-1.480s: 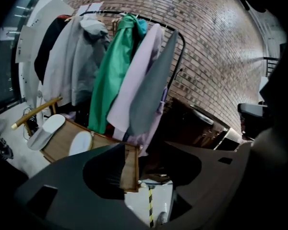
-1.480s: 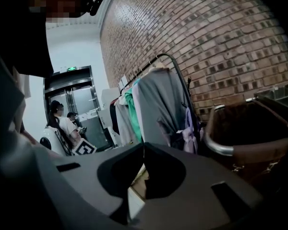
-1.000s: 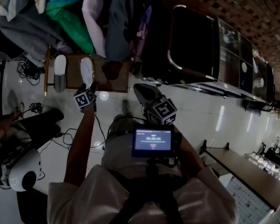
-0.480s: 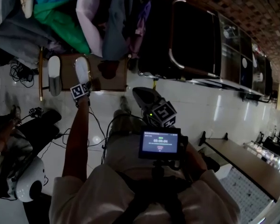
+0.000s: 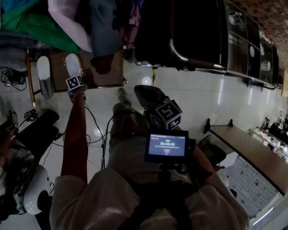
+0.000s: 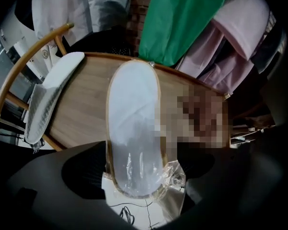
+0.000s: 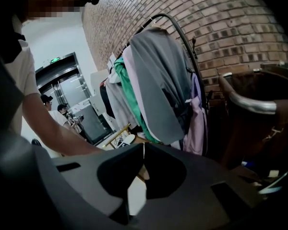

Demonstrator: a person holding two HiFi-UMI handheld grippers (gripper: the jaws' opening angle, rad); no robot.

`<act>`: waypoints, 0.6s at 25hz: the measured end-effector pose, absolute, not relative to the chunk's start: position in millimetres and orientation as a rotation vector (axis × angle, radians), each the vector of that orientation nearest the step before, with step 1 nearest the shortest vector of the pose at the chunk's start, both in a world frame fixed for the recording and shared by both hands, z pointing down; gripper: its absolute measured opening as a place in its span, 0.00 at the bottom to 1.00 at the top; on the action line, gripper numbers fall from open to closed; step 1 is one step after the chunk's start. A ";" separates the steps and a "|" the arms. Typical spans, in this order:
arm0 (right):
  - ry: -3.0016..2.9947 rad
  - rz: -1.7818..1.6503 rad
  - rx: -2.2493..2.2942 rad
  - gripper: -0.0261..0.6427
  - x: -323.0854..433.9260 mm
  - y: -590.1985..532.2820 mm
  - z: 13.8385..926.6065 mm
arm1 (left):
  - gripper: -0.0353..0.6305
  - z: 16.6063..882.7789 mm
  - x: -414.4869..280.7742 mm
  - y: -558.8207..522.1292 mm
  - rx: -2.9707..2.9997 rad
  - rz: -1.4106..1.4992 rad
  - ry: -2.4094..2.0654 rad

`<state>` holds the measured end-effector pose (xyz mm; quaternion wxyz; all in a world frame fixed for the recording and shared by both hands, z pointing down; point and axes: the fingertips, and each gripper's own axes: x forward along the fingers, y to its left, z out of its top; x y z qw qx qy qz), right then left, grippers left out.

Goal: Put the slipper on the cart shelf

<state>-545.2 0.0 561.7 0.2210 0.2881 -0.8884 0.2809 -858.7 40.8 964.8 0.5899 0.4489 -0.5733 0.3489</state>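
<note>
My left gripper (image 6: pixel 141 162) is reaching out at 12 o'clock over the light wooden cart shelf (image 6: pixel 86 109). Its jaws are spreading apart, one on each side of the white flat slipper in clear plastic wrap (image 6: pixel 133 114). The slipper lies flat on the boards between them, and I see no pad pressing on it now. It runs lengthwise from 6 toward 12 o'clock in the left gripper view. Its near end hangs just past the shelf's front edge, with crinkled wrap bunched at 5 o'clock.

A second pale grey-white slipper (image 6: pixel 53 97) sits at 9 o'clock from the first, clear of it. It is tilted, leaning along the curved wooden rail with the brass tip (image 6: pixel 19 87).

A bright green hanging garment (image 6: pixel 182 18) drapes down at 1 o'clock above the shelf, and a pale pink garment (image 6: pixel 233 42) hangs beside it at 2 o'clock.

My right gripper (image 7: pixel 143 152) is held back near my body, jaws closed together with nothing between them (only a thin seam shows where they meet). In the head view it floats over the glossy white floor (image 5: pixel 201 97), with a small lit screen (image 5: pixel 167 145) at 6 o'clock from it. A large black rounded case with a metal rim (image 5: pixel 192 28) stands at 1 o'clock.
</note>
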 end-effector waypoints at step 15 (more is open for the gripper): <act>-2.402 0.816 0.862 0.06 -522.3 -13.3 581.5 | 0.70 991.2 -859.0 45.0 1.038 0.948 -1.270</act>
